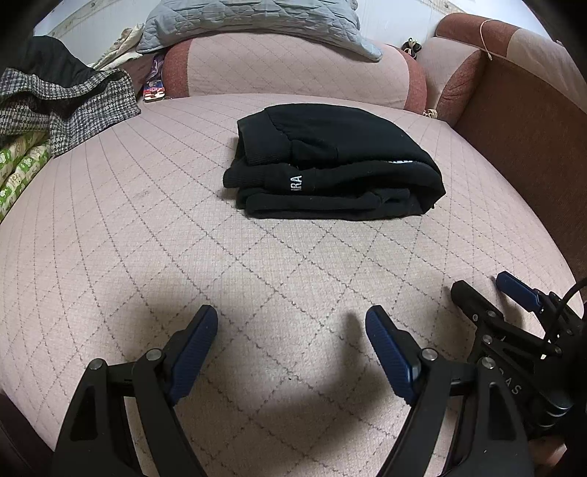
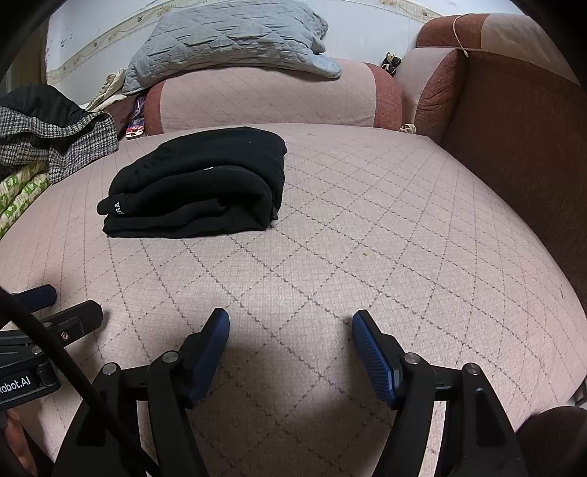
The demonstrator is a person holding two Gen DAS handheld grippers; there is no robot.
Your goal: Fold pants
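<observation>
pants [image 1: 330, 161] lie folded in a compact black bundle on the pink quilted cushion [image 1: 183, 257], toward its far side, with white lettering on one cuff facing the cameras. in the right wrist view the same bundle [image 2: 198, 183] sits to the left, layers stacked and the fold rounded at its right end.

left gripper [image 1: 291, 323] hovers low over the near part of the cushion, jaws spread wide with nothing between them, well apart from the pants. right gripper [image 2: 290, 324] is likewise wide open and empty, over bare cushion, just beside the left one; each shows at the edge of the other's view.

behind the cushion stands a pink and rust bolster [image 1: 286, 69] with a grey quilt [image 1: 253, 22] draped on top. a houndstooth garment [image 1: 62, 106] is heaped at far left. a brown armrest [image 1: 521, 128] runs along the right.
</observation>
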